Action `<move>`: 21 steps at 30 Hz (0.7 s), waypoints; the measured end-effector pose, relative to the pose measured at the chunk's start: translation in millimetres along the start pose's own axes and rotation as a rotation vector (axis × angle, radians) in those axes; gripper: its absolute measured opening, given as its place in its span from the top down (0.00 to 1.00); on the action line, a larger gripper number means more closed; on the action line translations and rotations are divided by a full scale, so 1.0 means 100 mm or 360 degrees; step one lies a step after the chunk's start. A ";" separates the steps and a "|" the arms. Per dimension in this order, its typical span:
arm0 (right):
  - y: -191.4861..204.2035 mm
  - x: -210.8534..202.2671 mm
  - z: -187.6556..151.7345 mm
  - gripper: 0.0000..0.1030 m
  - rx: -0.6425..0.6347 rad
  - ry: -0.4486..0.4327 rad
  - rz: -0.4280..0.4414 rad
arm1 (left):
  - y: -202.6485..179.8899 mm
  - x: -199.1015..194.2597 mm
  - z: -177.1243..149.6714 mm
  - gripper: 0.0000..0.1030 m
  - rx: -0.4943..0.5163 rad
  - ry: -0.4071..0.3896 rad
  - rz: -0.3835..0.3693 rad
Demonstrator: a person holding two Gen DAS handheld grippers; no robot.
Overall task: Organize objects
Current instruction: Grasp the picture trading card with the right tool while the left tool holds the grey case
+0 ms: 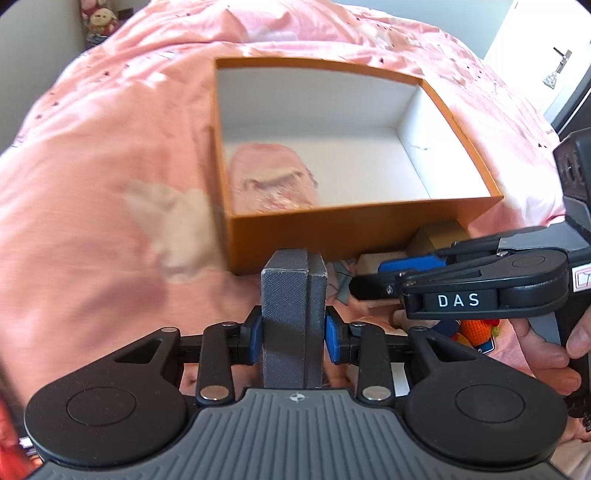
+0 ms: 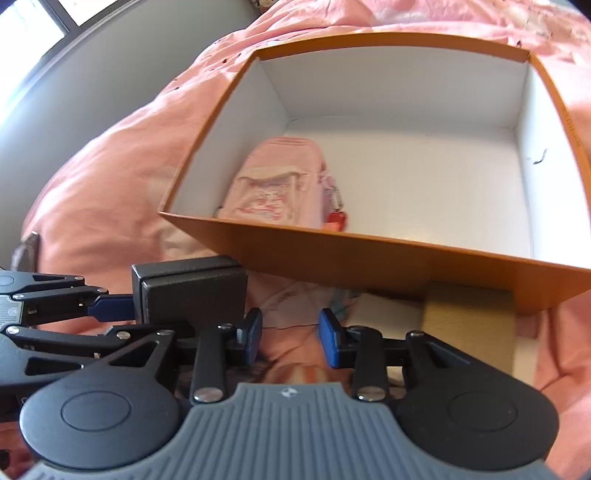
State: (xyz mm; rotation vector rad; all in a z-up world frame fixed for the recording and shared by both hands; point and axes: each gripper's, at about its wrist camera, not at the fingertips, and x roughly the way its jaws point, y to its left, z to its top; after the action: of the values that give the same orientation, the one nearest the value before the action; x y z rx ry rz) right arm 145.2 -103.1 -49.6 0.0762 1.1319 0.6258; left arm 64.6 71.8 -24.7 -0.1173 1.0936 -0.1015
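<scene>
A grey textured box (image 1: 291,325) stands upright between the blue pads of my left gripper (image 1: 293,332), which is shut on it just in front of the orange box (image 1: 332,236). The orange box lies open on the pink bedspread (image 1: 110,155) with a pink pouch (image 1: 273,181) at its near left. In the right wrist view my right gripper (image 2: 291,339) stands open with nothing between its pads, low over the bedspread before the orange box's front wall (image 2: 369,258). The grey box (image 2: 188,291) shows to its left.
A tan carton (image 2: 469,325) and a pale flat box (image 1: 380,260) sit against the orange box's front wall. An orange knitted toy (image 1: 476,328) lies under the right gripper (image 1: 384,277), which a hand (image 1: 554,354) holds. A plush doll (image 1: 99,20) sits far left.
</scene>
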 end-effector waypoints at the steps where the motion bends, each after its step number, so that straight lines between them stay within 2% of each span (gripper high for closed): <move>1: 0.02 0.01 0.02 0.63 0.0022 0.0026 0.0042 | 0.05 -0.05 0.00 0.64 -0.0011 -0.0003 0.0009; 4: 0.08 0.07 0.07 0.58 0.0125 0.0142 0.0180 | 0.15 -0.15 0.03 0.64 -0.0043 -0.0032 0.0051; 8: 0.18 0.20 0.09 0.53 0.0264 0.0283 0.0296 | 0.28 -0.18 0.00 0.64 -0.0094 -0.0041 0.0073; 12: 0.25 0.40 0.10 0.46 0.0393 0.0420 0.0259 | 0.38 -0.17 -0.03 0.64 -0.0143 -0.0028 0.0093; 17: 0.27 0.68 0.01 0.44 0.0524 0.0627 0.0197 | 0.45 -0.16 -0.08 0.64 -0.0171 -0.0030 0.0091; 21: 0.23 0.76 -0.04 0.43 0.0578 0.0666 0.0122 | 0.47 -0.14 -0.09 0.64 -0.0167 -0.0040 0.0072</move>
State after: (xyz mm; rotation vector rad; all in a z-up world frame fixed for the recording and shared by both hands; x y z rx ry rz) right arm 152.8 -46.9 -105.8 0.3119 1.6473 0.5093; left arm 50.9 119.5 -23.1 -0.1874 1.0758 -0.0022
